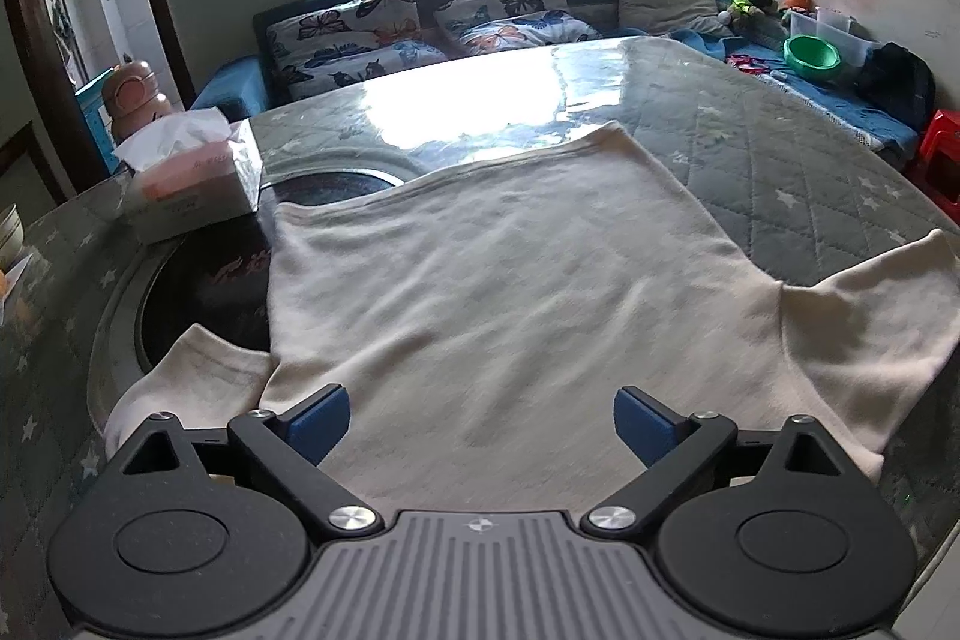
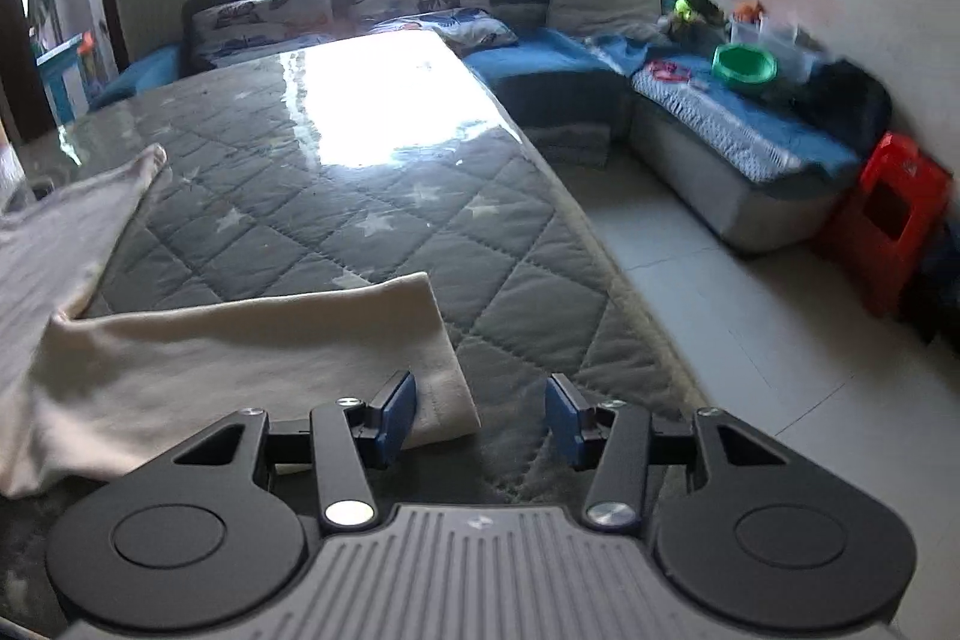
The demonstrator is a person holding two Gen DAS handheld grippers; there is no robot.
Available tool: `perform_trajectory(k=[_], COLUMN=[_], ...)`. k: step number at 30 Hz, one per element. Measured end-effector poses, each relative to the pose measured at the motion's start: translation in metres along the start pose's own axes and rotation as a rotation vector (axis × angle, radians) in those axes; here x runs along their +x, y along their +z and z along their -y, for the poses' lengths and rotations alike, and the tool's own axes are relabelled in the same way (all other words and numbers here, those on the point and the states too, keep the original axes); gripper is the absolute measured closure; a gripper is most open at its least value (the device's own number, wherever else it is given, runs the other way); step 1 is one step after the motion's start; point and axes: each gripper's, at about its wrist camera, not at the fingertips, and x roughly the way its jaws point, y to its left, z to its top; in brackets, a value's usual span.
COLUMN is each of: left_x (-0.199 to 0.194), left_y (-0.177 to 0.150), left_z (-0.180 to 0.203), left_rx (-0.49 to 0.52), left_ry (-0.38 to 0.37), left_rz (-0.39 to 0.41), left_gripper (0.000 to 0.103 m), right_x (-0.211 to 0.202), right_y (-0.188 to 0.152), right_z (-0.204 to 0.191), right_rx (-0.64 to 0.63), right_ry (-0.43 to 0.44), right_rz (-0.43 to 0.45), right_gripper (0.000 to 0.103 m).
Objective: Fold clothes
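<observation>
- The cream shirt's [image 1: 492, 280] collar end is hidden under the left gripper [image 1: 480, 424], and the worktop's [image 1: 780, 142] far middle is lost in window glare.
- The shirt lies flat and spread on the worktop's near side, hem toward the far edge, sleeves out sideways.
- Left jaws stand wide apart above it, holding nothing.
- Right gripper [image 2: 480, 415] hovers at the right sleeve [image 2: 270, 340] end, jaws parted, not pinching.

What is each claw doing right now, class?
Left claw: open, empty, above the shirt.
Right claw: open, holding nothing, at the sleeve.
</observation>
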Motion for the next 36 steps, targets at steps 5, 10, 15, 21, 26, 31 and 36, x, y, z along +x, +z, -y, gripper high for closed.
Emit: perform_trajectory(k=[5, 10, 15, 21, 26, 31, 36], left_x=[0.002, 0.001, 0.002, 0.007, 0.007, 0.002, -0.008], left_y=[0.002, 0.002, 0.0, -0.005, -0.005, -0.003, -0.003], left_z=[0.008, 0.024, 0.037, 0.05, 0.055, 0.041, 0.004], left_rx=[0.011, 0.039, 0.07, 0.099, 0.117, 0.094, 0.031], left_ry=[-0.026, -0.061, -0.087, -0.111, -0.122, -0.111, -0.051], left_rz=[-0.007, -0.01, -0.014, -0.033, -0.03, -0.006, 0.018], left_gripper=[0.005, 0.004, 0.003, 0.003, 0.002, 0.002, 0.002], right_x=[-0.005, -0.005, -0.012, 0.003, -0.029, -0.068, -0.097], right_y=[-0.003, 0.002, 0.012, 0.007, 0.028, 0.059, 0.087], right_z=[-0.004, -0.006, -0.009, -0.012, -0.018, -0.047, -0.102], right_rx=[0.006, 0.014, -0.006, -0.01, 0.009, -0.044, -0.148], right_ry=[0.032, 0.04, 0.017, 0.007, 0.096, 0.233, 0.389], right_rz=[-0.008, 0.007, 0.069, 0.034, 0.108, 0.187, 0.235], right_gripper=[0.067, 0.096, 0.097, 0.097, 0.097, 0.097, 0.097])
